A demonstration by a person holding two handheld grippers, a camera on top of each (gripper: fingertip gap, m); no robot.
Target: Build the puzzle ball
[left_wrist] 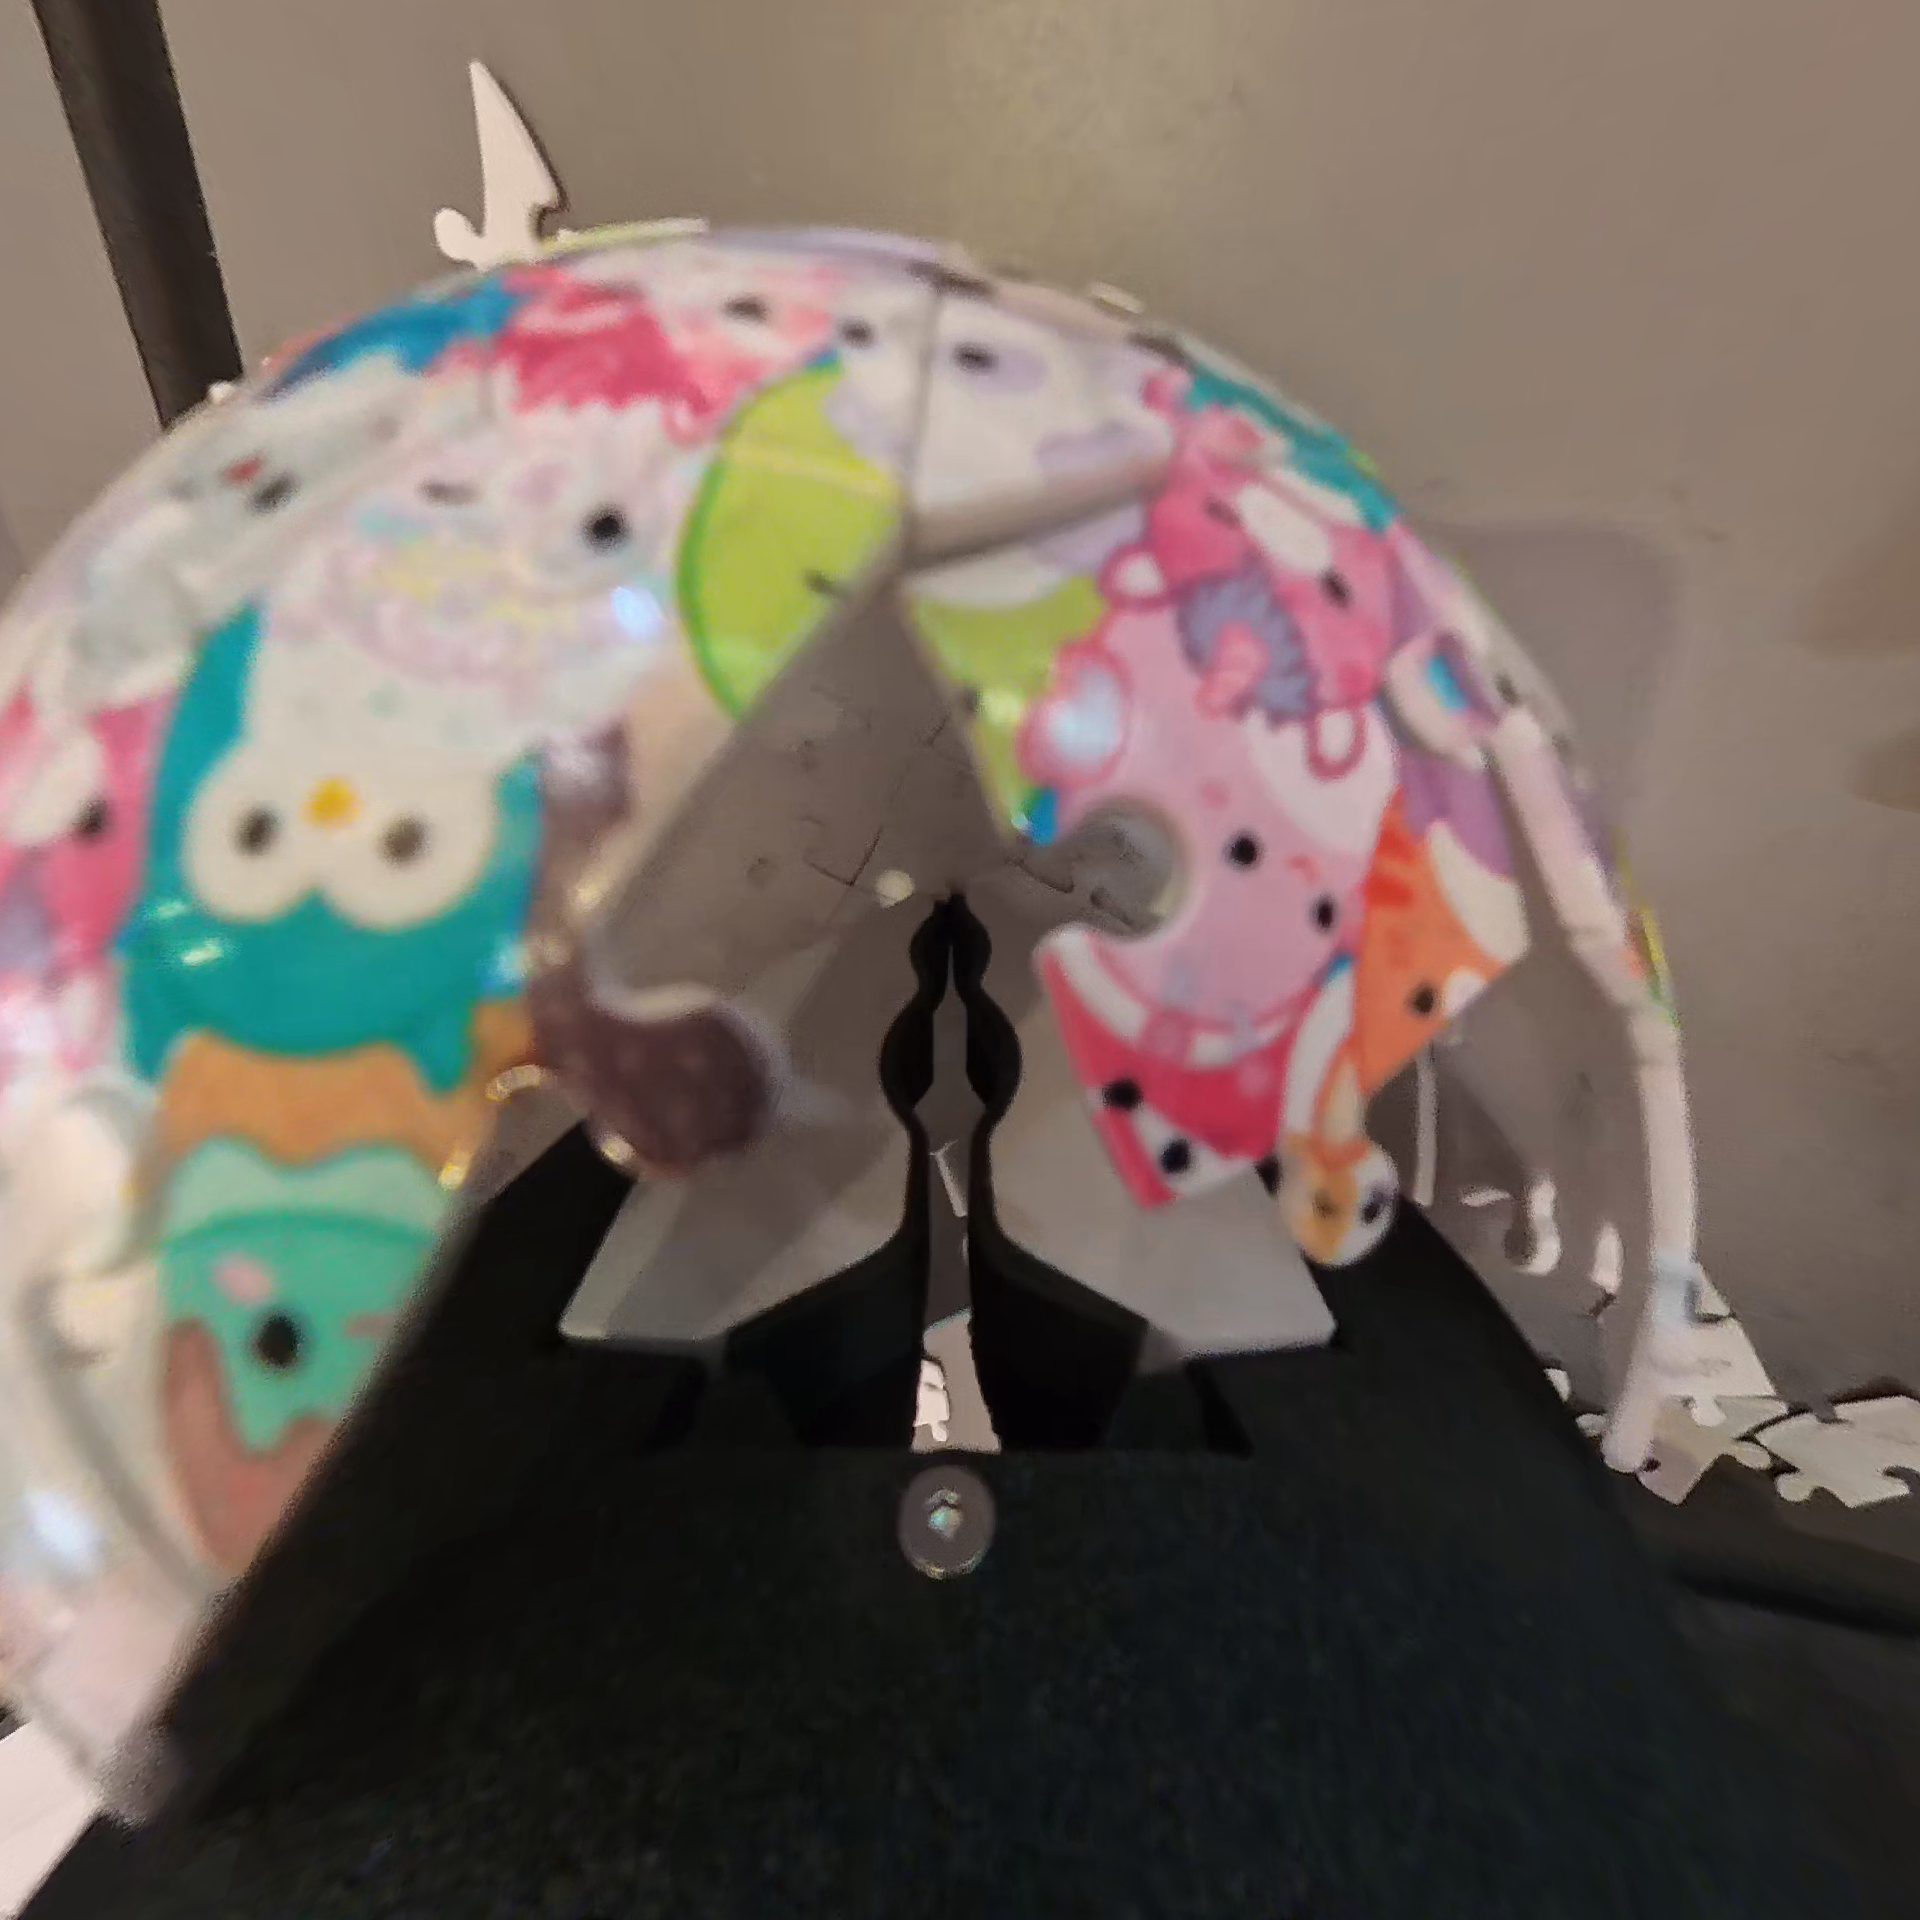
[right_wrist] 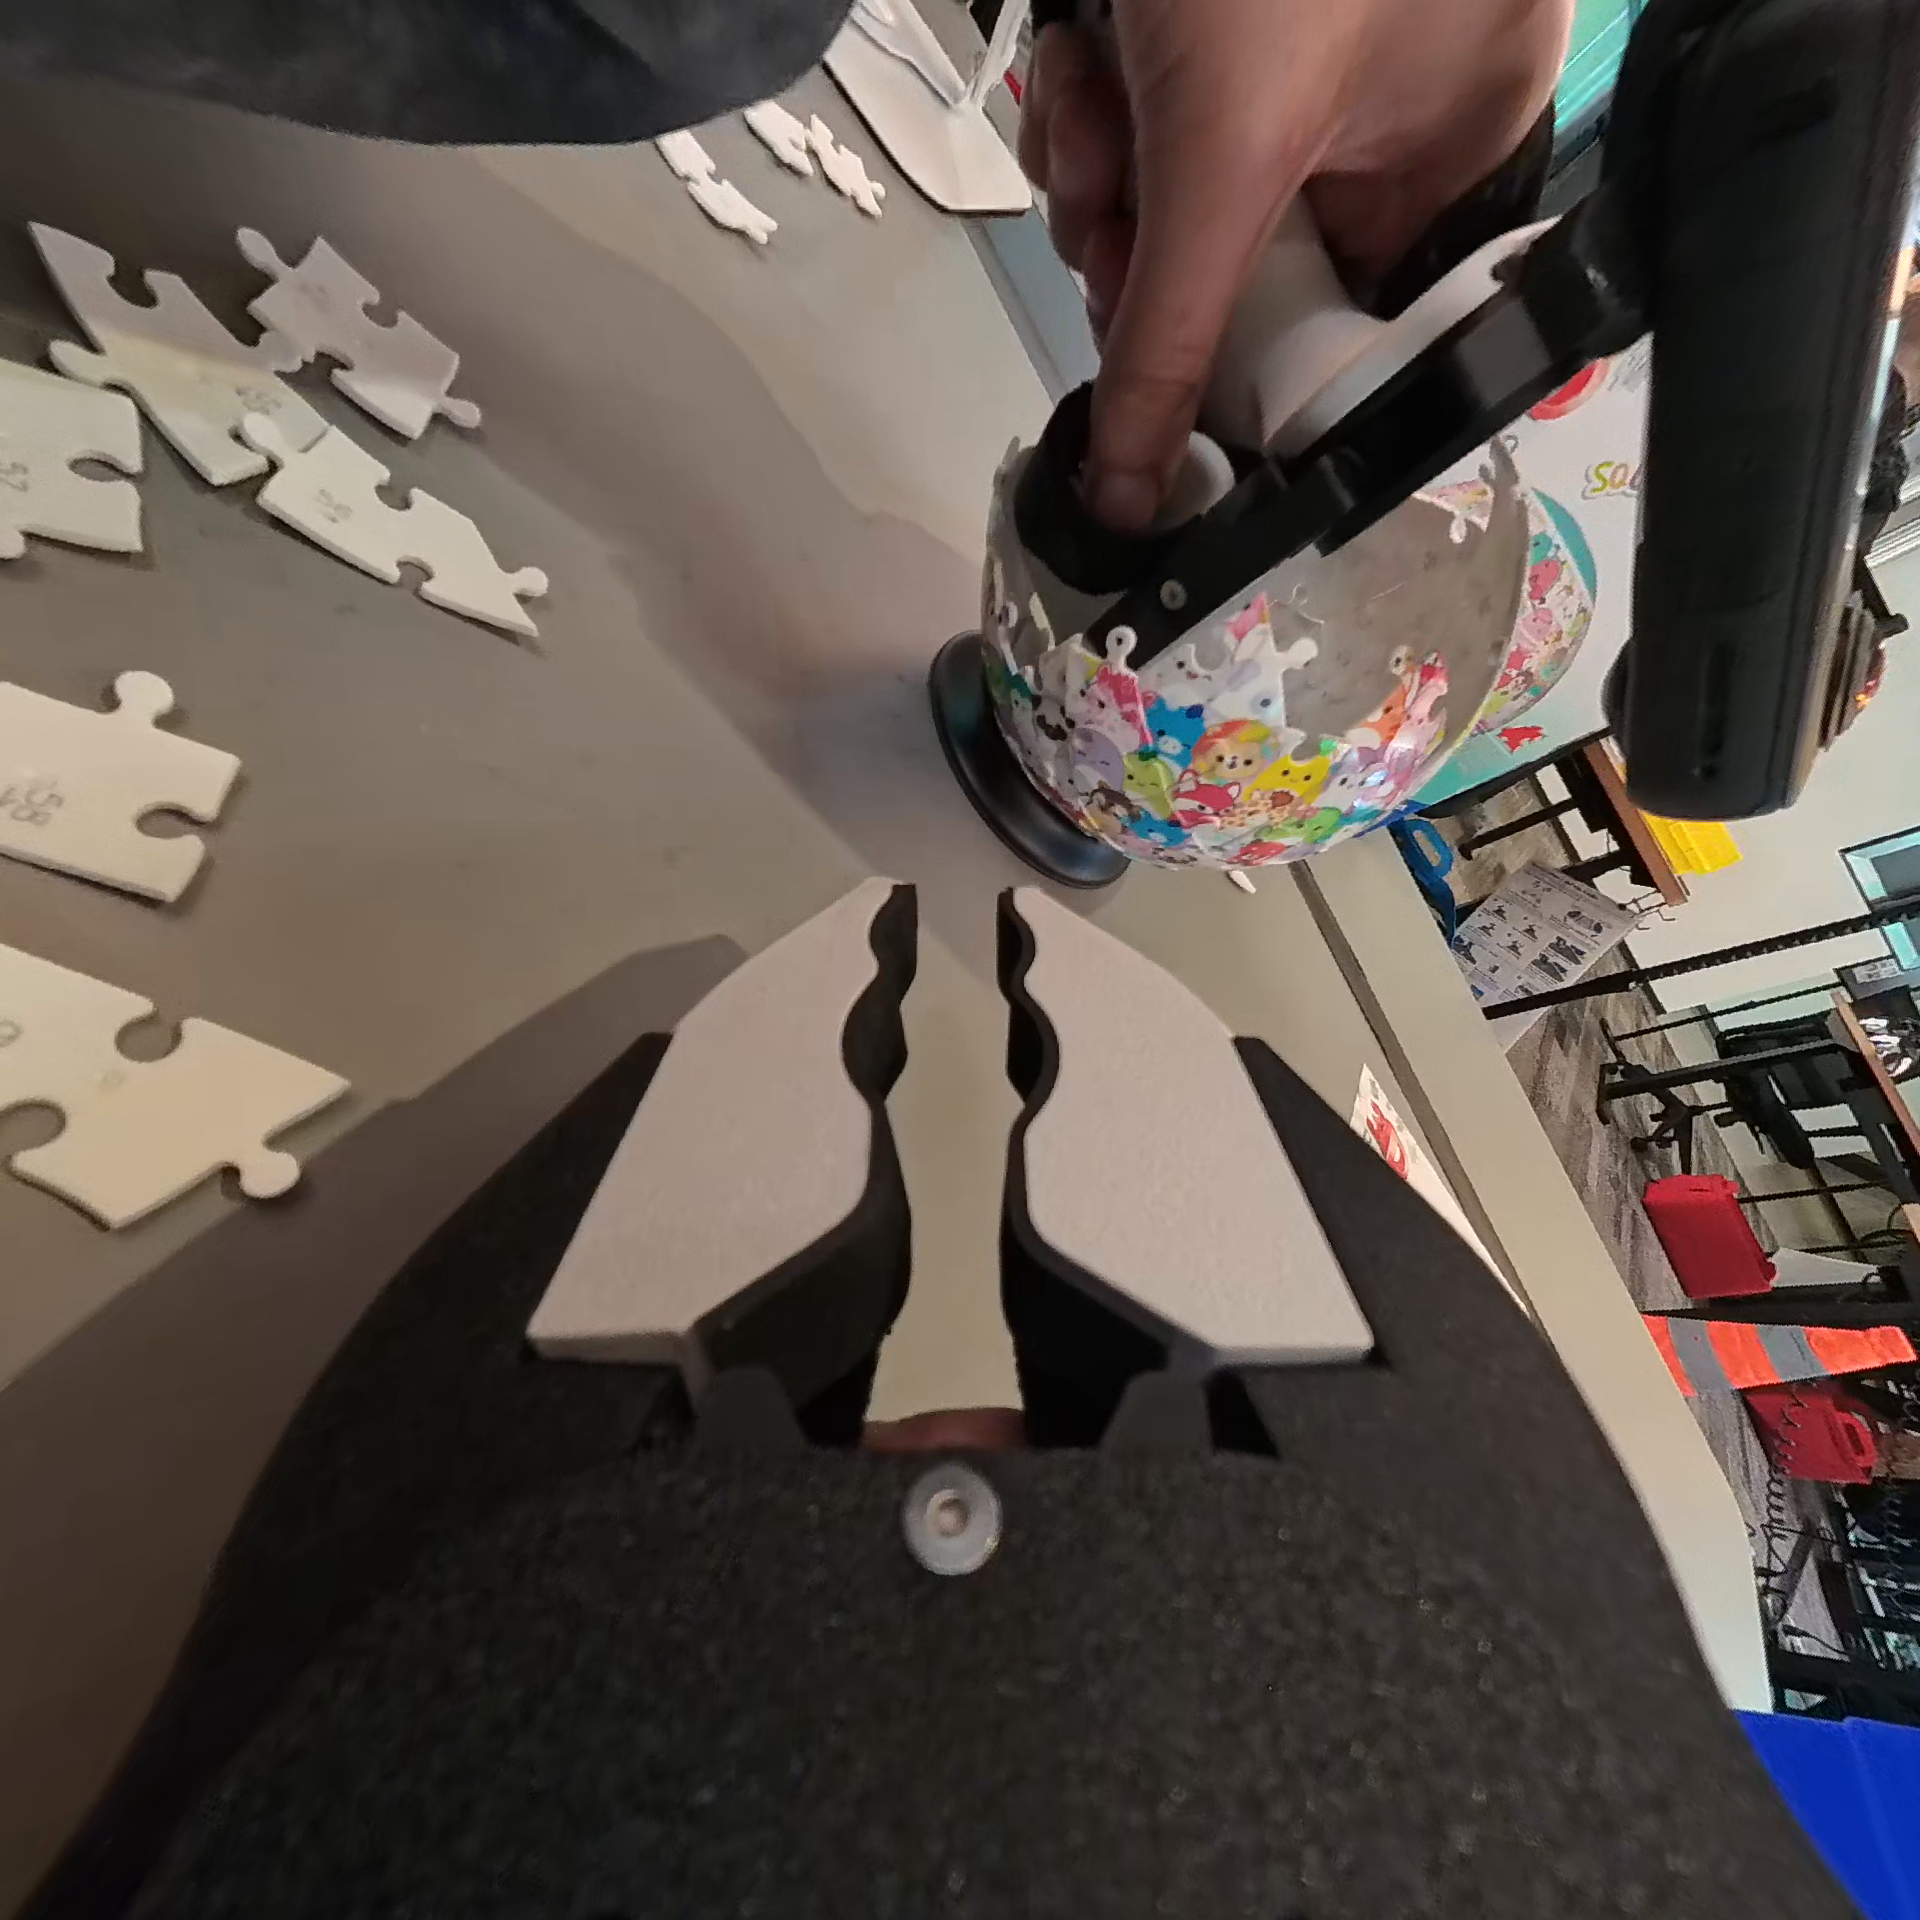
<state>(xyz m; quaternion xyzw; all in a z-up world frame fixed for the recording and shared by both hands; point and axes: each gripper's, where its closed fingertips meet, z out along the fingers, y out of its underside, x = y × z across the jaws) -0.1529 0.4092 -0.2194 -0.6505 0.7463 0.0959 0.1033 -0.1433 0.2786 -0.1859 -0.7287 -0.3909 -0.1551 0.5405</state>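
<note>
The puzzle ball is a partly built shell printed with colourful cartoon animals, open at the top. In the right wrist view the ball sits on a dark round stand near the table's right edge. My left gripper is shut on the ball's wall, blurred and very close. It also shows in the right wrist view, held by a hand at the ball's rim. My right gripper is open and empty above the table, short of the stand. Several loose pieces lie white side up to its left.
The grey table's edge runs diagonally at the right, with floor, red boxes and racks beyond. The puzzle's box stands behind the ball. More pieces and a white plate lie at the far end. A dark sleeve hangs above. Spacing between my two grippers at the tips: around 15 cm.
</note>
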